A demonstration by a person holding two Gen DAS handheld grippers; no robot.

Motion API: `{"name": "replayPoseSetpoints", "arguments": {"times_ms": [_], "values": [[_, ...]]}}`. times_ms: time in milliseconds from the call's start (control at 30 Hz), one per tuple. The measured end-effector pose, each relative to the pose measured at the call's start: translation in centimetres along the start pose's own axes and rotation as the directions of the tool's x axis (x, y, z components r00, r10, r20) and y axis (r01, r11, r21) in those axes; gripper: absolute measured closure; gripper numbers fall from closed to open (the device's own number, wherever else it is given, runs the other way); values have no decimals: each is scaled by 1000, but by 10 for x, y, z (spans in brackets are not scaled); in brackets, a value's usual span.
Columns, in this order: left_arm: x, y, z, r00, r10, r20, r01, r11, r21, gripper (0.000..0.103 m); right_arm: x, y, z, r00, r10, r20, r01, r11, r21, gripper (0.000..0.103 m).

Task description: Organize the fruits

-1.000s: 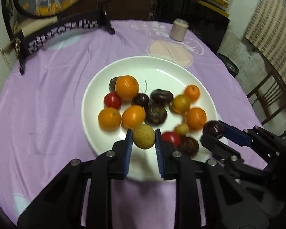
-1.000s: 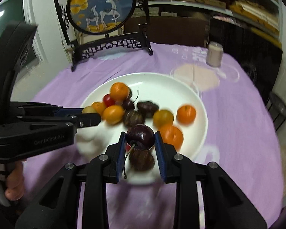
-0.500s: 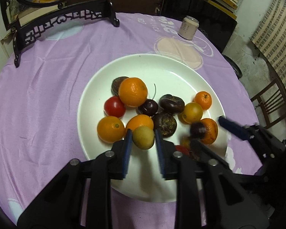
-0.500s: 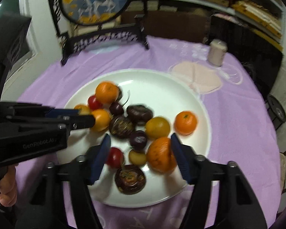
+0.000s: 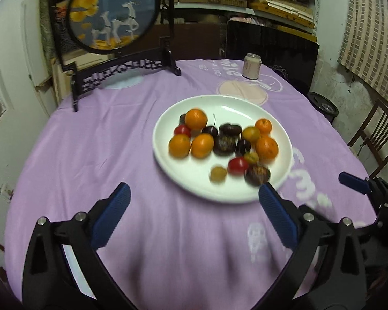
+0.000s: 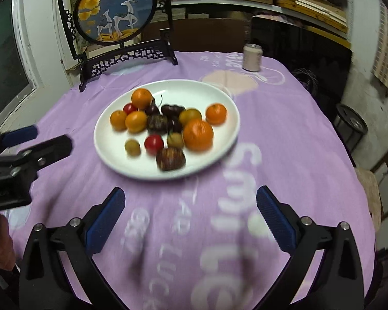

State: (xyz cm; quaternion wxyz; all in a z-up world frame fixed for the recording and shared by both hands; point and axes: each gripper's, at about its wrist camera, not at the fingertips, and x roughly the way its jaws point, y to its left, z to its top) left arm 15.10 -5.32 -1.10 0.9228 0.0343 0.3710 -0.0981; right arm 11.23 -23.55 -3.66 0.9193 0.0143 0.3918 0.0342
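Several blurred fruits on white plate, dark ones indistinct.

Lighting is dim, warm and indoor; its source is outside both views. Both views show strong fisheye distortion with dark vignetted corners. Motion blur softens the fruit and the cloth lettering, most heavily near the bottom edge. The plate is the brightest area, without hard glare. Shadows under the fruit are soft. The background shelves are sharper than the foreground.
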Motion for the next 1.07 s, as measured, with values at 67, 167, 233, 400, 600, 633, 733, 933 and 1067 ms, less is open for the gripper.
{"name": "replayPoseSetpoints", "arguments": {"times_ms": [67,167,233,400,600,633,733,933,1067], "values": [[-14,1,-16,1000,0,5,0,1000,-3,2,-10,0,-10,1000,-16,3,16,1000,8,1],[-28,7,-37,1000,23,5,-23,1000,-18,2,-21,4,-21,999,-36,6,36,999,11,1],[-33,11,-45,1000,26,0,-26,999,-24,2,-25,8,-27,999,-33,1,33,999,9,1],[-40,17,-56,999,40,-12,-40,999,-36,2,-28,16,-35,999,-32,-10,32,999,4,1],[-47,19,-60,999,46,-7,-46,998,-39,2,-32,22,-38,1000,-24,-16,24,1000,-4,1],[-48,19,-60,999,45,-7,-45,998,-40,2,-32,23,-38,1000,-24,-16,24,1000,-6,1],[-48,20,-60,999,48,-5,-48,998,-40,2,-32,24,-38,1000,-19,-16,19,1000,-8,1],[-49,23,-60,998,59,-8,-59,997,-53,2,-32,27,-38,1000,-14,-17,14,1000,-9,1],[-47,27,-60,998,65,-15,-66,995,-71,2,-31,27,-38,1000,-10,-24,10,1000,-5,1]]}}
